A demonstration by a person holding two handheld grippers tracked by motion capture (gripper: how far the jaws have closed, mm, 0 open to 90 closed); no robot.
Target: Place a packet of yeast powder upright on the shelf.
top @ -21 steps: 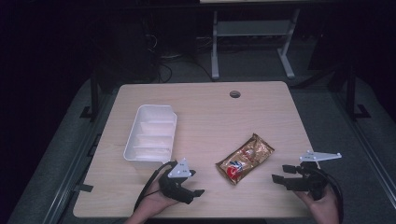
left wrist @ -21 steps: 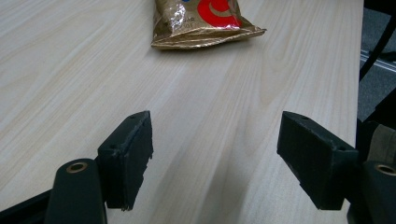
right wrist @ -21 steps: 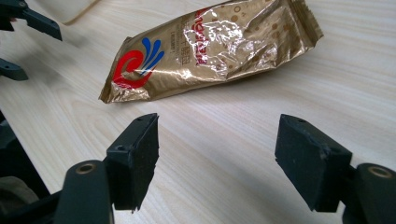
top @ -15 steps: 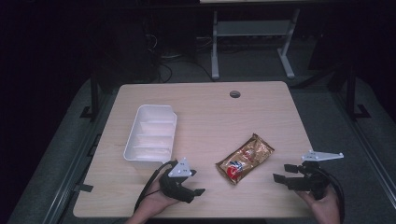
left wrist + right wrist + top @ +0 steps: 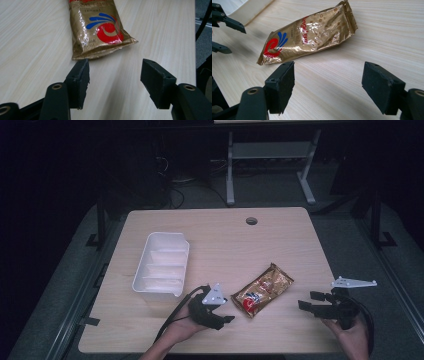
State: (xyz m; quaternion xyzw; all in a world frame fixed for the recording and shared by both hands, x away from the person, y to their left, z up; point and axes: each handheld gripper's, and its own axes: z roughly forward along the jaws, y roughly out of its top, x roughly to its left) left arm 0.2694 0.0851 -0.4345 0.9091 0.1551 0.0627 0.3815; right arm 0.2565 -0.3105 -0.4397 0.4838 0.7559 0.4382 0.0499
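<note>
Snack packet [image 5: 263, 290] lies diagonally between both spread, empty grippers; left gripper [image 5: 226, 312] is nearer than right gripper [image 5: 306, 300].

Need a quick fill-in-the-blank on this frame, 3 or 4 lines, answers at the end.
1. The gold snack packet lies flat on the table, between the two ____.
2. The white tray sits on the person's ____ side of the packet.
3. The left gripper has its jaws ____, with only bare table between them.
4. The right gripper holds ____.

Missing words: grippers; left; open; nothing
</note>
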